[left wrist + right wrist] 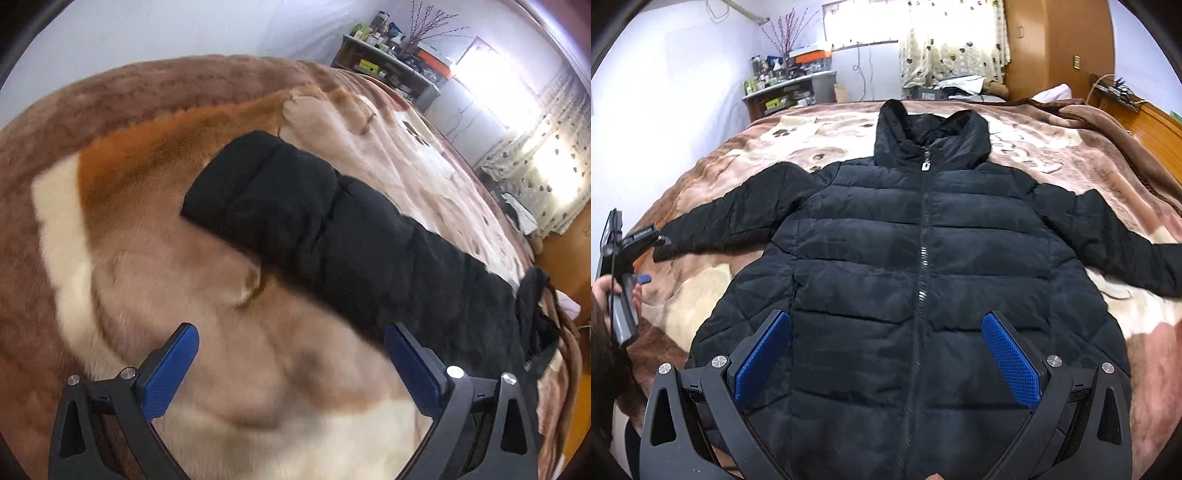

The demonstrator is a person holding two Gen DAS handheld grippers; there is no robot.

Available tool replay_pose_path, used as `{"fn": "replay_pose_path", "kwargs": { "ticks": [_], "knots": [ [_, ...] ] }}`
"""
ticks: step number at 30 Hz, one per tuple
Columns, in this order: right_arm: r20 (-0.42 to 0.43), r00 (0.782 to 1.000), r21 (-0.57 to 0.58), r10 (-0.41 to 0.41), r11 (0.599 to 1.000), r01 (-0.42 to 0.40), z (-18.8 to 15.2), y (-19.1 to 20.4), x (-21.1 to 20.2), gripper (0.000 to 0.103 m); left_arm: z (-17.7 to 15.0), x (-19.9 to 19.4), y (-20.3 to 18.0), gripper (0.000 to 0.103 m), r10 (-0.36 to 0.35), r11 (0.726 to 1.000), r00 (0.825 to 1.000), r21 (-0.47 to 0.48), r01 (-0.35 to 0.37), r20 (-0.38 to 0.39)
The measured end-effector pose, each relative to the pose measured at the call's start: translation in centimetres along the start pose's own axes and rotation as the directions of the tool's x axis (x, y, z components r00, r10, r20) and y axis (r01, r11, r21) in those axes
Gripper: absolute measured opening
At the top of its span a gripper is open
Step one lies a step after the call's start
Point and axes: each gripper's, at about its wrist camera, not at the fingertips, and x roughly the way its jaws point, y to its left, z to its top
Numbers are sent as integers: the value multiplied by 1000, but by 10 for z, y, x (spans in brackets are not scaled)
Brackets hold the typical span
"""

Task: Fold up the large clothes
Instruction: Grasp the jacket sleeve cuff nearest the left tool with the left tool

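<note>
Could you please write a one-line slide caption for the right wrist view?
Open right gripper above a zipped black jacket spread flat on a blanket, sleeves out.

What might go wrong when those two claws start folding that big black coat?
The puffy jacket is thick and slick, so a pinched sleeve might slip from the open left gripper. The plush blanket beneath could get grabbed along with it. The right gripper hovers over the zipper, which may snag.

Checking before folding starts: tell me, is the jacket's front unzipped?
No, the black jacket lies flat with its zipper closed up to the collar.
</note>
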Motion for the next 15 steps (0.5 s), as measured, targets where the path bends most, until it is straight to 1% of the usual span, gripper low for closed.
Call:
{"fn": "replay_pose_path", "kwargs": {
  "ticks": [1, 3, 4, 6, 8, 9, 11, 12, 13, 15],
  "knots": [
    [-5, 1000, -7, 4, 1000, -4, 1, 3, 4, 103, 4, 6, -3, 101, -1, 1000, 1000, 12, 0, 10],
    [-16, 1000, -27, 3, 1000, -4, 5, 8, 13, 103, 10, 18, -8, 101, 25, 1000, 1000, 16, -25, 6],
    [-24, 1000, -42, 2, 999, -3, 6, 12, 18, 103, 13, 23, -9, 101, 25, 1000, 1000, 9, -25, 14],
    [-27, 1000, -66, -4, 998, 2, 10, 18, 24, 103, 22, 33, -10, 101, 42, 999, 999, -25, -42, 20],
    [-31, 999, -83, -7, 997, 4, 13, 23, 29, 103, 30, 42, -8, 96, 39, 997, 999, -73, -38, 12],
    [-36, 999, -88, -7, 996, 4, 15, 25, 32, 103, 33, 47, -9, 96, 36, 996, 999, -84, -36, 9],
    [-41, 999, -92, -4, 996, 0, 19, 27, 38, 103, 37, 54, -13, 86, 49, 995, 999, -84, -48, 0],
    [-43, 999, -94, -5, 996, 1, 20, 28, 40, 103, 39, 59, -16, 83, 44, 996, 999, -78, -45, -11],
    [-45, 999, -94, -7, 996, 2, 21, 29, 42, 103, 40, 62, -18, 74, 38, 996, 999, -84, -39, -18],
    [-47, 999, -93, -4, 996, -1, 24, 30, 45, 103, 41, 64, -22, 67, 37, 995, 999, -88, -39, -19]
  ]
}}
